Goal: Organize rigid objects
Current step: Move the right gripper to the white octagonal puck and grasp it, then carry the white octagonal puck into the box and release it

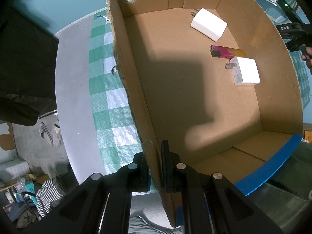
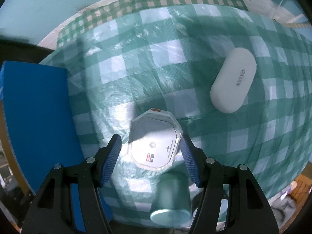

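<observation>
My left gripper is shut on the near left wall of a cardboard box with blue outer faces. Inside the box lie two white plug chargers and a pink-and-yellow lighter. My right gripper is open above the checked cloth, its blue pads on either side of a white octagonal case, not touching it. A white oval case lies further off to the right. A teal cylinder lies on its side below the octagonal case.
The table carries a green-and-white checked plastic cloth. The box's blue side stands at the left of the right wrist view. The other gripper shows at the box's far right edge. Floor clutter and slippers lie beyond the table's edge.
</observation>
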A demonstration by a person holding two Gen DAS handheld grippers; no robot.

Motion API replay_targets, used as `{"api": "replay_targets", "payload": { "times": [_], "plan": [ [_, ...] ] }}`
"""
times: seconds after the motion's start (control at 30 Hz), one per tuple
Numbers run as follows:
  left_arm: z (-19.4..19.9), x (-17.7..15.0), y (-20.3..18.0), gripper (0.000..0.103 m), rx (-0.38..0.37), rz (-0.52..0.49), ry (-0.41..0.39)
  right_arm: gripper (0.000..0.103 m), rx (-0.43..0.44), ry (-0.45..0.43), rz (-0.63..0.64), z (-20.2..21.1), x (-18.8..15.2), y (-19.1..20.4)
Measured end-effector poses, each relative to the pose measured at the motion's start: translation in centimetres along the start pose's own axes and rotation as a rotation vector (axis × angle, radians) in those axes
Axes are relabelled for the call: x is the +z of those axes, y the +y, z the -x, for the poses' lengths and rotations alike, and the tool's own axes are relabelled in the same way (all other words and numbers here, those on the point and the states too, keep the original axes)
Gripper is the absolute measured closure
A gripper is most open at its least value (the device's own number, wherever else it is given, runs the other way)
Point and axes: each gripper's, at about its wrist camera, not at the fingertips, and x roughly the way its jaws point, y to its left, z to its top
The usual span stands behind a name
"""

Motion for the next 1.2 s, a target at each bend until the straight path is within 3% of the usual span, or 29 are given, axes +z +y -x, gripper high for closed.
{"api": "replay_targets", "payload": {
  "times": [0.2,0.43,0.73,1.2],
  "plan": [
    [0.1,-0.2,0.0,0.094,-0.002,-0.003,-0.001,0.041,-0.023,-0.032,-0.038,-0.6,0.2,0.1],
    [0.0,-0.4,0.0,0.094,-0.004,-0.009,-0.004,0.046,-0.088,-0.059,0.015,-0.7,-0.4,1.2],
    [0.0,-0.4,0.0,0.093,-0.005,-0.016,-0.002,0.049,-0.086,-0.054,0.178,-0.2,-1.5,2.6],
    [-0.2,-0.6,-0.1,0.093,-0.005,-0.019,-0.003,0.049,-0.045,-0.089,0.365,4.9,-2.7,6.3]
  ]
}}
